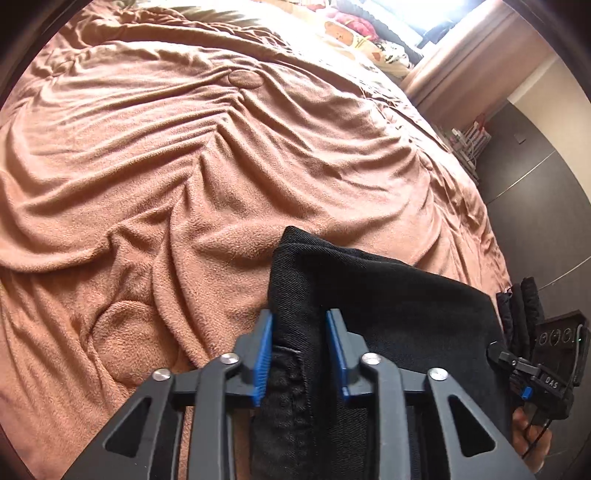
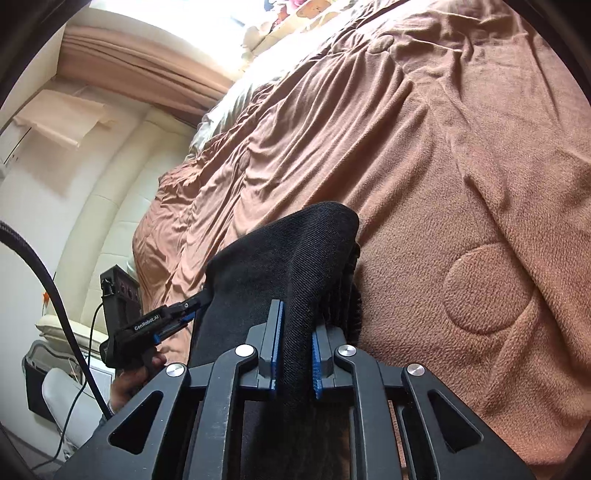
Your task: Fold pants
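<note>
Black denim pants (image 1: 388, 306) hang stretched between my two grippers above the bed. My left gripper (image 1: 300, 321) is shut on one corner of the pants, with thick fabric between its blue pads (image 1: 263, 354). My right gripper (image 2: 297, 317) is shut on the other corner of the pants (image 2: 288, 258), the cloth bunched over its pads (image 2: 277, 343). Each gripper shows in the other's view: the right one at the far right edge (image 1: 517, 365), the left one at the left (image 2: 177, 314), both clamped on the pants' edge.
A rumpled brown fleece blanket (image 1: 184, 155) covers the bed below. Patterned pillows (image 1: 369, 33) lie at the head by a bright window. Dark floor (image 1: 535, 192) runs along the bed's right side. A cream padded wall (image 2: 110, 184) and a black cable (image 2: 55, 295) are on the other side.
</note>
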A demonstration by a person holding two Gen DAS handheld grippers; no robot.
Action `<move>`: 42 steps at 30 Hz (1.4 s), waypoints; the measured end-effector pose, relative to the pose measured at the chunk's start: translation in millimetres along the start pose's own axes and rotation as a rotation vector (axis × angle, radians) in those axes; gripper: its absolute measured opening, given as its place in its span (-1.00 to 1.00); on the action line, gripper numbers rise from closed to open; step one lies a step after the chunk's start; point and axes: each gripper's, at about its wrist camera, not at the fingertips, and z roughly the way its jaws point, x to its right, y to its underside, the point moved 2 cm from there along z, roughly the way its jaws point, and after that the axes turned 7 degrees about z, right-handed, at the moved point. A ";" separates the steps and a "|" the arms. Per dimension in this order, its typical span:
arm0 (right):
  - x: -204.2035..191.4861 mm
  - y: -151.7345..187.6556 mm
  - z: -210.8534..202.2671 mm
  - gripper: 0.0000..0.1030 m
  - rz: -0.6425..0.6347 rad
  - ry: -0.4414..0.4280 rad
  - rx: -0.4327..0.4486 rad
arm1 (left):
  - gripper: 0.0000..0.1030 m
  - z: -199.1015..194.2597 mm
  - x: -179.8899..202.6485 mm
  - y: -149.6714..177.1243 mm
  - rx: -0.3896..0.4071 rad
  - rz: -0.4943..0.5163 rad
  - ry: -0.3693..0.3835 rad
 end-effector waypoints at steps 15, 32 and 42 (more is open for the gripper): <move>-30.4 -38.7 40.0 -0.86 -0.128 0.045 -0.063 | -1.00 -38.8 -59.7 12.6 0.052 -0.178 -0.063; 24.1 -7.3 1.6 0.33 0.068 0.023 -0.086 | -0.45 -38.9 -43.3 39.8 -0.031 -0.168 0.019; 44.5 12.0 6.3 0.62 0.157 -0.101 -0.150 | 0.23 -56.1 -50.5 54.4 -0.007 -0.220 0.080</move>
